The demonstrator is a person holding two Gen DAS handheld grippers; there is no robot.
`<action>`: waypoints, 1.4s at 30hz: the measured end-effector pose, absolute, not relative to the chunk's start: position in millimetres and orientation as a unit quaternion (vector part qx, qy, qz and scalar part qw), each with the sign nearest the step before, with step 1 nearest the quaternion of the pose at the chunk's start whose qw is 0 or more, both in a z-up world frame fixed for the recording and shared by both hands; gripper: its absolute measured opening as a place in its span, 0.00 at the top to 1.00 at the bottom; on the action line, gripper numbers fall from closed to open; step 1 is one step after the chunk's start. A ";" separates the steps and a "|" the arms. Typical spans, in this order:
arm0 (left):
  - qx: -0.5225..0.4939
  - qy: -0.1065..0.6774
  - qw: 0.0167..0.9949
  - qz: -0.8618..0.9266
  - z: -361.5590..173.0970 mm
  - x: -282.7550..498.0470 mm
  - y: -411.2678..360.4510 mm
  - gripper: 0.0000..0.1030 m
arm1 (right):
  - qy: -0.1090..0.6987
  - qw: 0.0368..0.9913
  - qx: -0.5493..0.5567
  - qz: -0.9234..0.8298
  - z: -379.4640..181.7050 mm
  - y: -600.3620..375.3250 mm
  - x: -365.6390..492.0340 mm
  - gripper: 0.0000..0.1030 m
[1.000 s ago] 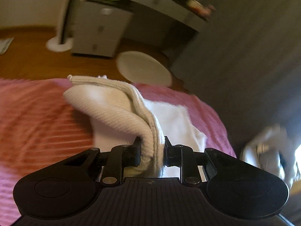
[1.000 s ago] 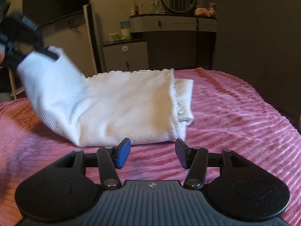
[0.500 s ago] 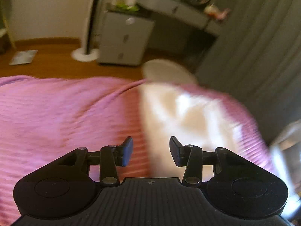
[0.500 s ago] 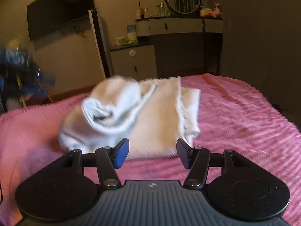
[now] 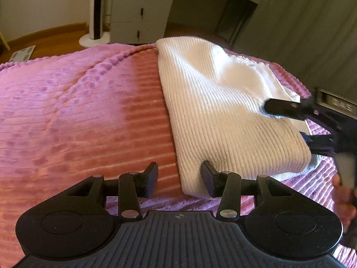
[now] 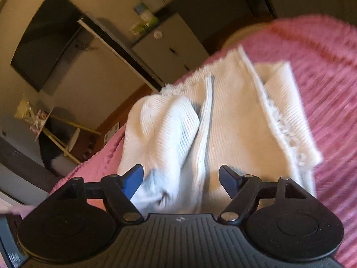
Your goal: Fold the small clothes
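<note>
The white garment [image 5: 223, 102] is ribbed knit cloth, matt and soft-looking, with a frayed, fuzzy edge along one fold in the right wrist view [image 6: 276, 116]. It lies on a bed cover [image 5: 78, 111] of pink plush cloth, ridged in cords and dotted with small tufts. The left tool [image 5: 179, 179] is matt black plastic with bright metal rivets and a grooved body. The right tool [image 6: 180, 179] carries smooth blue pads. The far floor [image 5: 51, 38] is glossy brown wood, and the cabinet [image 5: 140, 11] is smooth grey.
</note>
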State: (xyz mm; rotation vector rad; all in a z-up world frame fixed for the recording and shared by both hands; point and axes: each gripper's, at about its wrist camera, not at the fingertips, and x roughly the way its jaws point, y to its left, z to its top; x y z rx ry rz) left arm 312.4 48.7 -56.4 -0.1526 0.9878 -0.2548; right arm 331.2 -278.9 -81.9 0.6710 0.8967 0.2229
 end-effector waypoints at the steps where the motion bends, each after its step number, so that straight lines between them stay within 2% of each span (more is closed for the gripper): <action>1: -0.073 0.473 0.869 -0.121 -56.8 312.2 50.7 0.50 | 0.425 0.842 0.316 0.106 -84.4 -275.4 335.1 0.28; 2: -0.073 0.474 0.869 -0.120 -57.1 312.2 52.4 0.48 | 0.425 0.843 0.312 0.110 -85.6 -271.8 338.0 0.28; 8: -0.065 0.480 0.868 -0.113 -57.5 309.8 52.0 0.48 | 0.440 0.851 0.254 0.131 -83.2 -244.0 355.3 0.46; 10: -0.065 0.481 0.867 -0.112 -54.7 309.0 51.1 0.48 | 0.443 0.862 0.210 0.126 -78.7 -234.3 358.5 0.70; 11: -0.067 0.482 0.867 -0.112 -52.8 308.4 51.4 0.47 | 0.439 0.870 0.186 0.125 -74.1 -230.2 357.9 0.78; 13: -0.078 0.479 0.866 -0.119 -46.7 306.2 53.0 0.46 | 0.420 0.892 0.121 0.115 -58.0 -220.0 354.5 0.83; 19: -0.091 0.476 0.861 -0.153 -38.0 303.7 45.2 0.44 | 0.312 0.944 -0.095 0.058 -21.7 -205.8 322.9 0.84; 23: -0.096 0.488 0.854 -0.155 -46.4 306.3 32.1 0.44 | 0.331 0.934 -0.132 0.001 -47.1 -225.2 321.3 0.83; 25: -0.104 0.498 0.846 -0.160 -52.1 309.5 24.8 0.44 | 0.359 0.924 -0.130 -0.005 -65.2 -233.3 324.0 0.78; 26: -0.103 0.503 0.843 -0.157 -55.3 310.4 21.7 0.44 | 0.351 0.929 -0.115 -0.005 -65.3 -237.7 319.9 0.76; 29: -0.098 0.510 0.841 -0.152 -59.1 307.6 20.1 0.44 | 0.334 0.941 -0.046 -0.015 -42.5 -252.2 304.0 0.61; 31: -0.094 0.508 0.842 -0.156 -58.9 302.0 19.4 0.44 | 0.313 0.949 0.020 -0.011 -28.9 -262.6 280.1 0.47; 33: -0.088 0.506 0.843 -0.159 -60.0 293.3 14.1 0.43 | 0.305 0.949 0.085 -0.010 -21.9 -276.1 251.9 0.39; 39: -0.100 0.509 0.840 -0.157 -65.0 283.6 -5.1 0.38 | 0.346 0.902 0.258 0.027 -46.1 -295.5 221.6 0.39; 42: -0.111 0.501 0.844 -0.157 -61.0 283.5 -14.0 0.33 | 0.355 0.889 0.288 0.029 -57.3 -290.8 233.7 0.39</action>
